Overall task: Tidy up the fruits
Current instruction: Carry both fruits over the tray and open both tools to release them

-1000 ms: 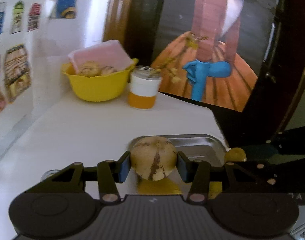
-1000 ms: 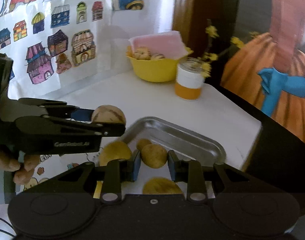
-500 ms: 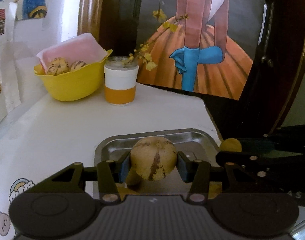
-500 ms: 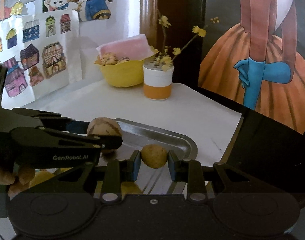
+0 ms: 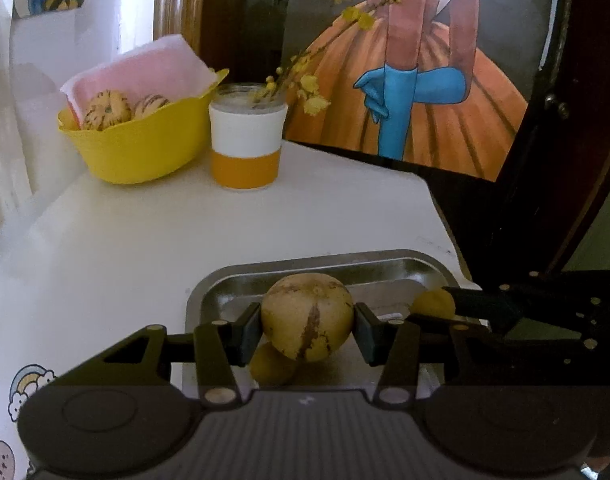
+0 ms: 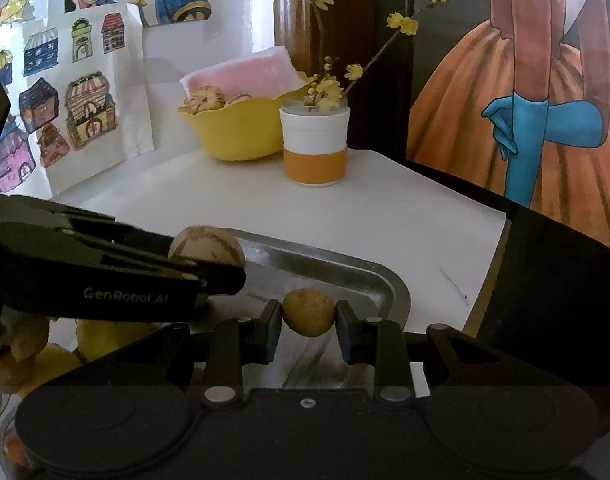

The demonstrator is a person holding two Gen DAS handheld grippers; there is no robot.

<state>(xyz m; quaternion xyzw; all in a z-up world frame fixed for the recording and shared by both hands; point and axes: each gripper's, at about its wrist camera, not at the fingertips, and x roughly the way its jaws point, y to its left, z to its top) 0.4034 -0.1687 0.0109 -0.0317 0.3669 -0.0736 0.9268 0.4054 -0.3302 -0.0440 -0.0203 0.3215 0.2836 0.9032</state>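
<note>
- Left gripper (image 5: 307, 330) clamps a large round tan fruit with brown streaks (image 5: 307, 326); right gripper (image 6: 308, 325) pinches a small yellow-brown fruit (image 6: 308, 311), both at lower centre above the shiny metal tray (image 5: 385, 270).
- Likely mid-carry; next comes a lift toward the yellow plastic bowl (image 5: 141, 148), upper left.
- The white-and-orange flower jar (image 5: 247, 144) just beside the bowl crowds the right gripper's approach.

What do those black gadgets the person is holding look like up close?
Both are matte black. The left gripper and right gripper each have a ribbed body with round side caps, silver rivets on hinged links, and dark blue-grey pads. The left one's side reads "GenRobot.AI" in grey. No cables or sleeves show.
</note>
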